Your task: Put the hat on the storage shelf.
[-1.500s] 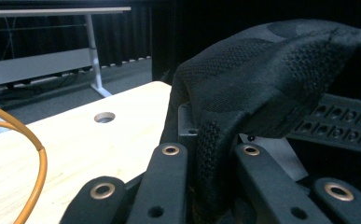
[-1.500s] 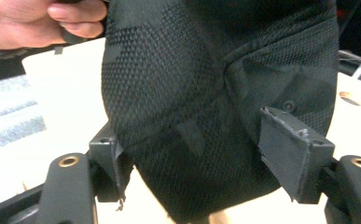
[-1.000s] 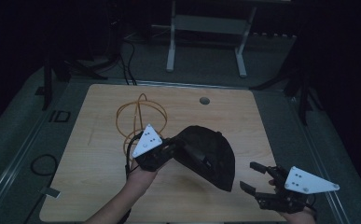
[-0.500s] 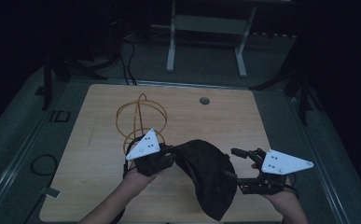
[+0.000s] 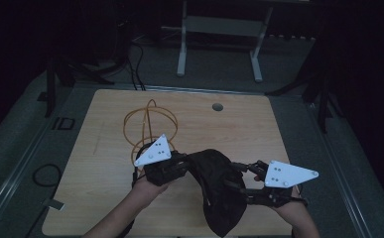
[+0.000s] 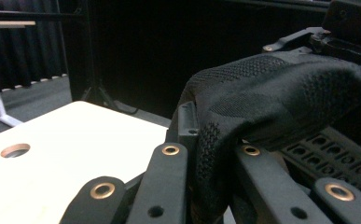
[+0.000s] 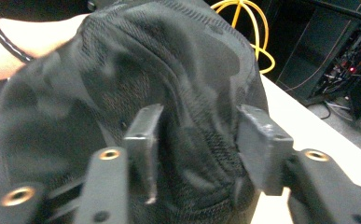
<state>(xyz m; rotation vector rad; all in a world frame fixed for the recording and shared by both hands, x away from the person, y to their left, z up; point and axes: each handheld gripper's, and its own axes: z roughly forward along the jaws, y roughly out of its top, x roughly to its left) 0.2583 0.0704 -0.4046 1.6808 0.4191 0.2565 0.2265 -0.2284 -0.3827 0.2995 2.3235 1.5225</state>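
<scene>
Left gripper (image 5: 182, 162) is clamped on one edge of the black knit garment (image 5: 219, 191); in the left gripper view the fabric (image 6: 271, 93) is pinched between my jaws and drapes away over the far hardware. The garment is lifted off the table (image 5: 105, 148) at that end and hangs in an arch toward my right side, its lower part trailing to the near table edge. Change over the last second: the right gripper (image 5: 244, 173) has travelled in from the near right corner of the table and now sits against the garment's right flank, and the cloth has been drawn from a flat spread into a narrower, hanging fold. In the right gripper view the jaws stand apart with a ridge of the fabric (image 7: 187, 93) bulging between them, not yet squeezed, so I log that gripper as open and straddling the cloth. Judgement: the second grasp is set up but not made; closing now should give a two-point hold for spreading or folding. Risk: the ridge is thick and may slip out if I catch too little. The yellow cable coil (image 5: 147, 126) lies on the table just behind the left gripper, apart from the cloth.
</scene>
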